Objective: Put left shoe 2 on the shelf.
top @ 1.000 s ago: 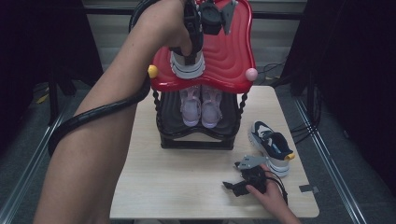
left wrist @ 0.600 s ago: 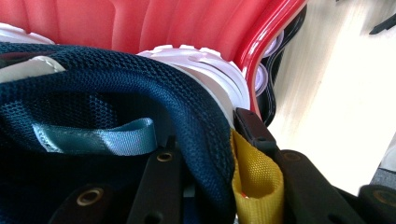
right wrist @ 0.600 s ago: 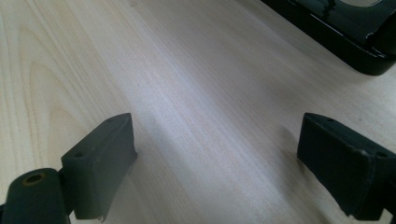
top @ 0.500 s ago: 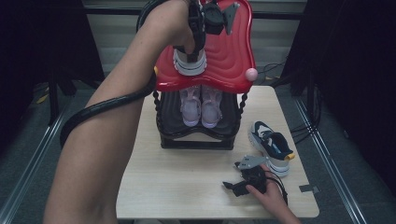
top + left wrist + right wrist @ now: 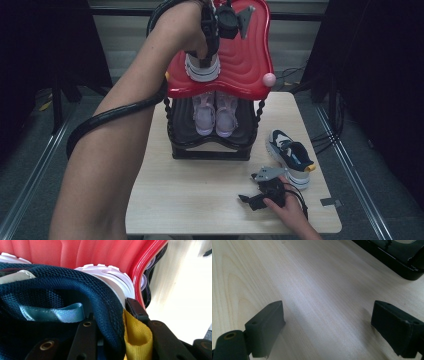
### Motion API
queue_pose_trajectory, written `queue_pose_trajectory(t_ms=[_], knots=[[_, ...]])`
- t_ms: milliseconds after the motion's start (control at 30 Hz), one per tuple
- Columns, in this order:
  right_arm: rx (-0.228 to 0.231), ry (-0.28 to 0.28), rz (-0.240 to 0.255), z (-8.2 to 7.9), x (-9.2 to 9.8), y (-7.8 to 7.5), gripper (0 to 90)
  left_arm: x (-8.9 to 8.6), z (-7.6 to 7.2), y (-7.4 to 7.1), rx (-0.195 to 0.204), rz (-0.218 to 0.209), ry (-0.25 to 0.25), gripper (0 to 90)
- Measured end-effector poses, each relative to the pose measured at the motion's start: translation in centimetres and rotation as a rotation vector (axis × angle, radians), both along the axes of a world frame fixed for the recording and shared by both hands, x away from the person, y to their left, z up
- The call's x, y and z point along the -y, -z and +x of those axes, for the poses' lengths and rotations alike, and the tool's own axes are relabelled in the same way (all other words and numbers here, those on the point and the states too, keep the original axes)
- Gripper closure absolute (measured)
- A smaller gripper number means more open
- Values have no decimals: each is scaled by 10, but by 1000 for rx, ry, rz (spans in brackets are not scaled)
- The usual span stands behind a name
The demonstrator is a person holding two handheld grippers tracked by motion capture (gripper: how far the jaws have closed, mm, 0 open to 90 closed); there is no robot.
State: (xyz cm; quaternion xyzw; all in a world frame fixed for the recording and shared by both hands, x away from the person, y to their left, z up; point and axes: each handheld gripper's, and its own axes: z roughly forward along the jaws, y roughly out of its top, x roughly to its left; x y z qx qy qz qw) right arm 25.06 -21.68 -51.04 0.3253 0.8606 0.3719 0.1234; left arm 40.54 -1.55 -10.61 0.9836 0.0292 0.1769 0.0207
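The shelf top (image 5: 245, 55) is red with rippled ridges, its frame (image 5: 210, 150) black. On that top, a navy mesh shoe (image 5: 75, 290) with white sole, yellow tab; below it, pale pink shoes (image 5: 215, 112); the table (image 5: 200, 195) light woodgrain.

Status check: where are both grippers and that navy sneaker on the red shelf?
Left gripper shut on navy mesh sneaker atop red ribbed shelf. Right gripper open, low over table. Nothing in the way.

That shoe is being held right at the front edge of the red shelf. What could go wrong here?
1. The left gripper pinches only the heel collar of the navy shoe, so it may slip.
2. The shoe sits near the rim of the red shelf; released there, it might tip off.
3. A fall could hit the pink shoes below.
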Motion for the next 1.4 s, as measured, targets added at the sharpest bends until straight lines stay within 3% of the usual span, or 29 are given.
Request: queue_pose_trajectory(t_ms=[200,567,633,1400], knots=[[0,0,0,0,0,0,107,-1,-1,2,-6,-16,-14,714],[0,0,0,0,0,0,107,-3,0,2,1,-4,-4,712],[0,0,0,0,0,0,107,-3,-1,3,-1,-23,-21,709],[0,0,0,0,0,0,107,-4,0,1,27,-9,-21,640]])
